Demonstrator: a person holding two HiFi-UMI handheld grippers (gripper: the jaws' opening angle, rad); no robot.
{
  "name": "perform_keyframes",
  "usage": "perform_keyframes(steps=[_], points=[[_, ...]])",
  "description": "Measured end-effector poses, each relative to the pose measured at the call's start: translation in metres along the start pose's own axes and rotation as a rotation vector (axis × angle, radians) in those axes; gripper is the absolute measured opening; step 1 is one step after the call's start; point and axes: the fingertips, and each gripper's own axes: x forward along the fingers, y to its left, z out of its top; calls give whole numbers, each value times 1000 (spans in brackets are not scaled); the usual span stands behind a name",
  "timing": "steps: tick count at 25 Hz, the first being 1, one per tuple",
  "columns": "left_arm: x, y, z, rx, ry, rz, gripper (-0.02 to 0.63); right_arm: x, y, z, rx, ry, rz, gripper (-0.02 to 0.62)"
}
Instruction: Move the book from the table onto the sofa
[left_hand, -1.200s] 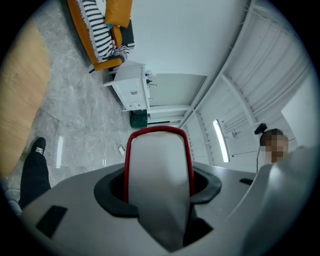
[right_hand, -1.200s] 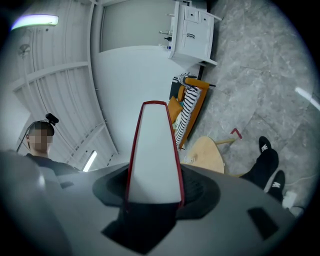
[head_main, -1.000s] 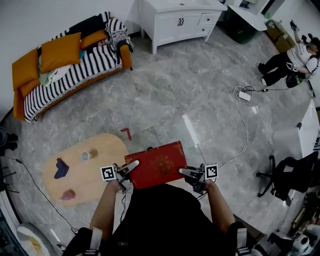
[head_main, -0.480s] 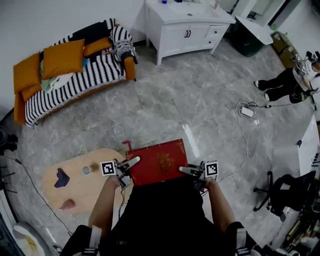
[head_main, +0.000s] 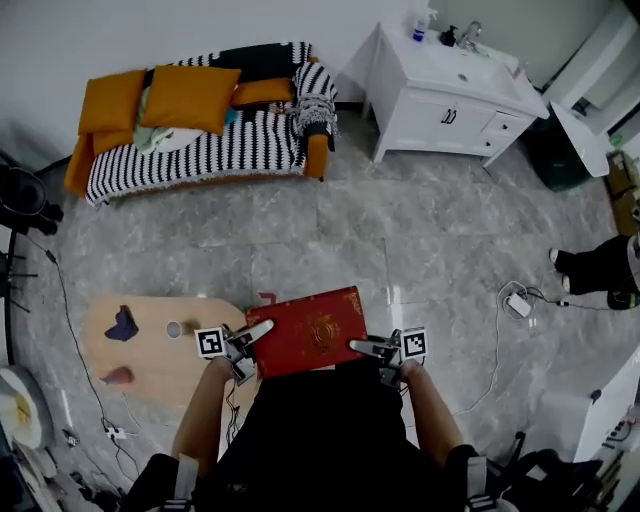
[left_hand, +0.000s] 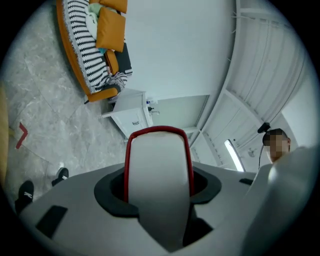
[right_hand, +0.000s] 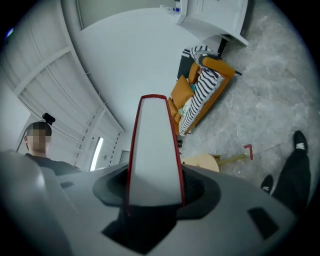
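Your oval wooden counter (head_main: 150, 345) sits at 9 o'clock on the grey marbled floor (head_main: 400, 250). Your left gripper (head_main: 255, 331) grasps the red book (head_main: 310, 330) by its left edge and your right gripper (head_main: 362, 346) by its right edge, holding it just beside the counter's end. The striped sofa (head_main: 200, 150) stands at 11 o'clock and a white cabinet (head_main: 450, 100) at 1 o'clock.

A white cabinet (head_main: 455, 95) stands on the grey tiled floor (head_main: 400, 230), a power strip (head_main: 518, 305) lying well apart.
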Motion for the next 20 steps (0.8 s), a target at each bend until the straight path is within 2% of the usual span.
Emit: perform_keyframes(steps=[7,12,16,20], points=[[64,-6,39,14,-214,12,242,-23,-12,110,-12,198,40,247],[109,-11,56,36,-319,18,242,-44,-19,172,-37,316,53,247],[119,-11,61,23,-377,24,242,-44,-22,190,-23,351,73,247],[121,-7,76,37,-377,53,243,-39,-31,202,-7,365,77,248]])
